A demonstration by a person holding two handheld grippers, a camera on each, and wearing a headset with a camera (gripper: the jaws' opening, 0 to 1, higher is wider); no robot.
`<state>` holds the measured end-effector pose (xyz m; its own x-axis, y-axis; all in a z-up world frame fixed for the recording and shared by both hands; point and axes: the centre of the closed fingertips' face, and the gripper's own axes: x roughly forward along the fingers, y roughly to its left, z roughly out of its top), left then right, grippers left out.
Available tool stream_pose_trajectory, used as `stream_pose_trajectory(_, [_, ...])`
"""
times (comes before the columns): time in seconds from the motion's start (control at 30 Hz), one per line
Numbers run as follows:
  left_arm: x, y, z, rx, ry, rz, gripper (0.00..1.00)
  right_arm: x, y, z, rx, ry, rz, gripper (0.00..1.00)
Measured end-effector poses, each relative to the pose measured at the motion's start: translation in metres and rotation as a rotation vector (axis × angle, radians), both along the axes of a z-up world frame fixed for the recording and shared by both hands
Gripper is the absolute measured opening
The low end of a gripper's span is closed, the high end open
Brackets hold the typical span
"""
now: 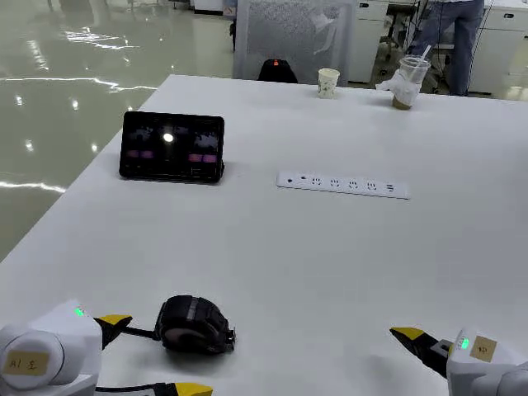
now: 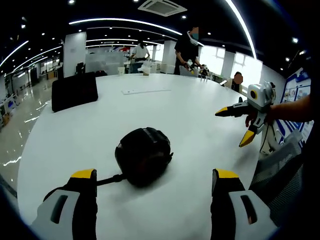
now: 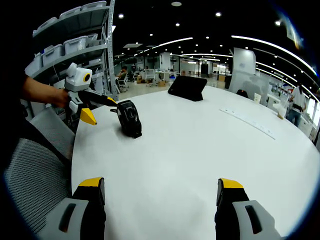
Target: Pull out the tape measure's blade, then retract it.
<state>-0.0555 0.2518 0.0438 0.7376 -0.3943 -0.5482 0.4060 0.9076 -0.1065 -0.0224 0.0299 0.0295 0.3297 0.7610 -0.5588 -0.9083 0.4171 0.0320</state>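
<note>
A black tape measure [image 1: 195,326] lies on the white table [image 1: 330,264] near its front edge; a thin black strap trails from it toward my left gripper. My left gripper [image 1: 153,355] is open, with the tape measure [image 2: 144,155] just ahead of its yellow-tipped fingers [image 2: 84,175] and untouched. My right gripper [image 1: 412,340] hovers open over bare table to the right, well apart from the case. In the right gripper view, my right gripper [image 3: 161,183] has nothing between its fingers, and the tape measure [image 3: 129,117] sits far left beside the left gripper [image 3: 100,110]. The right gripper [image 2: 235,126] also shows in the left gripper view.
A dark tablet [image 1: 172,146] stands at the back left and a white power strip [image 1: 342,184] lies mid-table. A paper cup [image 1: 328,82] and a plastic cup [image 1: 408,81] stand at the far edge, with a mesh chair [image 1: 293,41] behind.
</note>
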Motion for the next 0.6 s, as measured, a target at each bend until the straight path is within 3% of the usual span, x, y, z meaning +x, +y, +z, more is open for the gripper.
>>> stream_pose_trajectory(0.23, [-0.0022,-0.0016,0.0018,0.008,-0.013,-0.023,0.98,-0.0017,-0.0010,0.0028,0.023,-0.001,-0.013,0.99])
stream_pose_trajectory(0.6, [-0.0037,-0.0048,0.0054,0.037,-0.030,-0.057,0.99,-0.0055,-0.0042,0.0055,0.042,0.001,-0.027,0.99])
